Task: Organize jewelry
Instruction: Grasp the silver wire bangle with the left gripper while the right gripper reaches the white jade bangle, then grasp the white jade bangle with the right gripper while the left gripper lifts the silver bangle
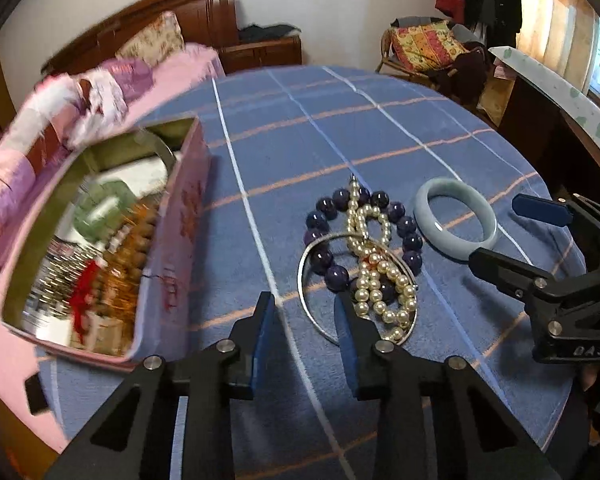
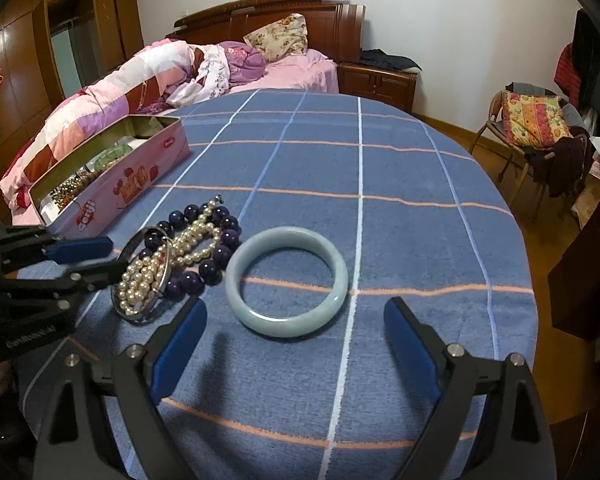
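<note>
At the centre of my left wrist view lies the jewelry heap: a pearl strand (image 1: pixel 376 268) coiled over a bracelet of dark purple beads (image 1: pixel 410 226), with a thin silver bangle (image 1: pixel 306 280) ringing the pile; the jade bangle (image 1: pixel 456 218) lies apart at two o'clock of it, flat on the blue checked cloth (image 1: pixel 300 128); I judge the heap was dumped loose so that each piece can be lifted singly. My left gripper (image 1: pixel 306 300) sits at the heap's seven o'clock, jaws narrow, one finger by the silver bangle's rim, nothing yet pinched as far as I can tell; my right gripper (image 2: pixel 292 312) stands wide, empty, straddling the jade bangle's near side. The pink tin (image 1: pixel 180 240), open at nine o'clock, already holds beads, so it seems the destination.
</note>
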### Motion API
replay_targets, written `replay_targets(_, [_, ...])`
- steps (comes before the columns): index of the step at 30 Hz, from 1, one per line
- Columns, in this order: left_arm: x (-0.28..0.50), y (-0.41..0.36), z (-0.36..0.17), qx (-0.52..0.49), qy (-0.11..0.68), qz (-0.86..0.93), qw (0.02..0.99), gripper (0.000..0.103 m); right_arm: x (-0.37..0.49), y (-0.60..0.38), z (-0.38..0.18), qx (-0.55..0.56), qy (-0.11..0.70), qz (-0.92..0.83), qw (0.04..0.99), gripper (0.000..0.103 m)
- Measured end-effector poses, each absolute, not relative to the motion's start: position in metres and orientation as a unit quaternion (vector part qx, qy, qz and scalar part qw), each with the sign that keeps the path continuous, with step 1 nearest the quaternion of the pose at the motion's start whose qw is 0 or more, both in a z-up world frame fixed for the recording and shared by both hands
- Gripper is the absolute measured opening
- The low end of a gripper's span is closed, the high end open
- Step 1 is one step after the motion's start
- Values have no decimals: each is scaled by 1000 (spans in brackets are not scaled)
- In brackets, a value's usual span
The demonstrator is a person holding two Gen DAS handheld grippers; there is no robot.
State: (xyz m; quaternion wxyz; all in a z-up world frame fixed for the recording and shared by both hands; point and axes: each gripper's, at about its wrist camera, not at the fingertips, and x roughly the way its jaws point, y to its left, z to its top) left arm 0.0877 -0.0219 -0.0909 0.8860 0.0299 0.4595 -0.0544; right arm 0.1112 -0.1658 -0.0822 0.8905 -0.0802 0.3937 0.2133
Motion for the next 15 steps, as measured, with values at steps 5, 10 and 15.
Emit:
replay_targets(5, [91,-22,-91,25,457,-64,887,9,120,-162,-83,-83,397,206,890,93])
replay_targets(10, [84,-23,-85,22,440,-73,895,2,130,-158,-84,-82,414,215,880,93])
replay_targets(15, [80,-19,-79,16,428,-73,901,2,135,-150,-92,-102,442,226,862,84])
